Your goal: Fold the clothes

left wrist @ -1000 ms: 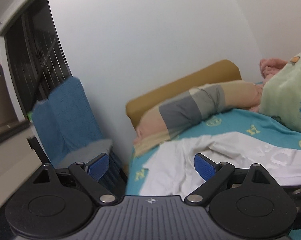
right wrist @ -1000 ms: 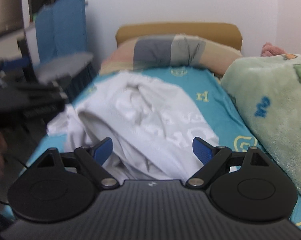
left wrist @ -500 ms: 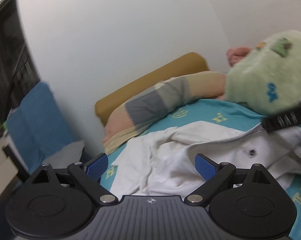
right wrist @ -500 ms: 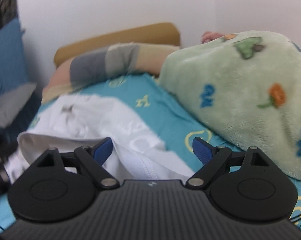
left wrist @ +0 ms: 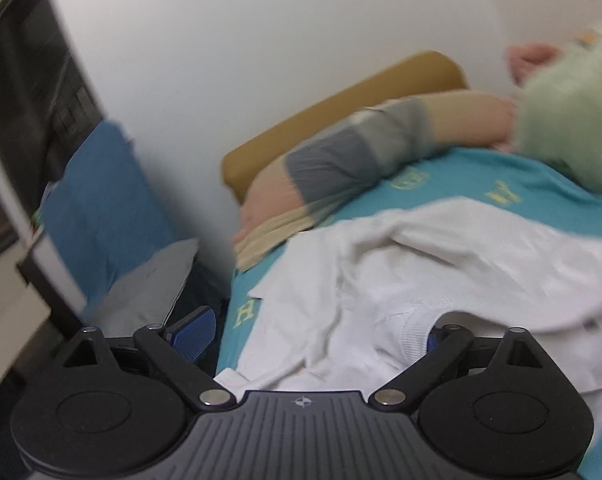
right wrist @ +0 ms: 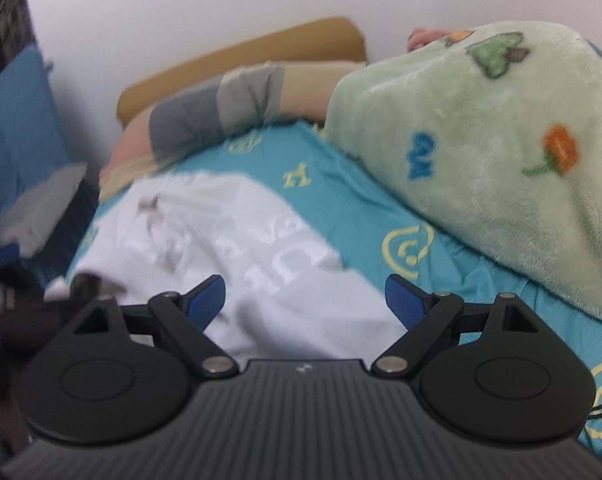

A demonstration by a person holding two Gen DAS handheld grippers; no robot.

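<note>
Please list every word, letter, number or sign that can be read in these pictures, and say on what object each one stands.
"H": yellow letter printed on the turquoise bedsheet, clearest near its left edge in the left wrist view.
Pale raised lettering on the white garment: too blurred to read.
Yellow round emblems on the bedsheet: signs only, no readable text.
Small round emblem on each gripper body: no text.

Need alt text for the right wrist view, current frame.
The open right gripper hovers low over a crumpled white garment lying on a teal bedsheet. A green fleece blanket is heaped to the right, and a striped pillow lies against a tan headboard beyond.
</note>
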